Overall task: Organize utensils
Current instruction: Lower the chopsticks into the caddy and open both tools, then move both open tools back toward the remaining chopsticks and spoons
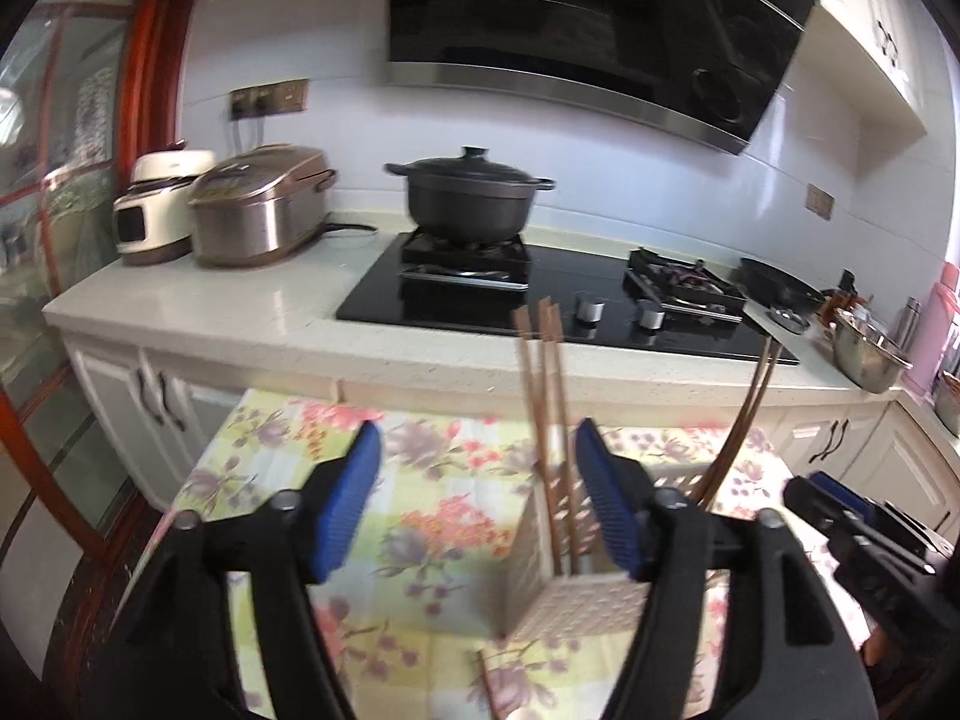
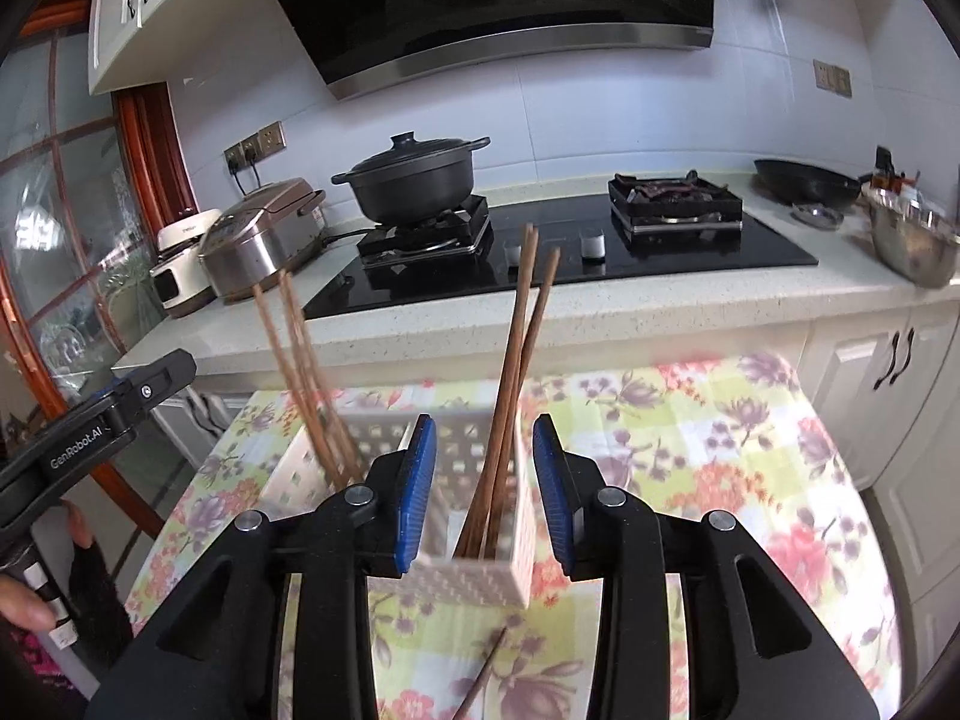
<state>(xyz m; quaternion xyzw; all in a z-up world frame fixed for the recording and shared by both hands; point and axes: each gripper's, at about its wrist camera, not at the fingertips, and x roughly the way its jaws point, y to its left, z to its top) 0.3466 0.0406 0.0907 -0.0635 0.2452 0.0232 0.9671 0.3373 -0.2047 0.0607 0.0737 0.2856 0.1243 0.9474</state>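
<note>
Left hand-held gripper: jaws wide apart, nothing btwn the pads; two chopsticks stand just beside its right finger, not pinched. Right hand-held gripper: jaws apart w/ a second chopstick pair leaning btwn them, pads not touching. Both pairs stand tilted in a white perforated holder, in separate compartments, on the floral-cloth table in front of the counter. One loose chopstick lies on the cloth near the holder.

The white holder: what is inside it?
The holder contains two pairs of chopsticks, one at each end. Their lower tips are hidden behind its walls.
</note>
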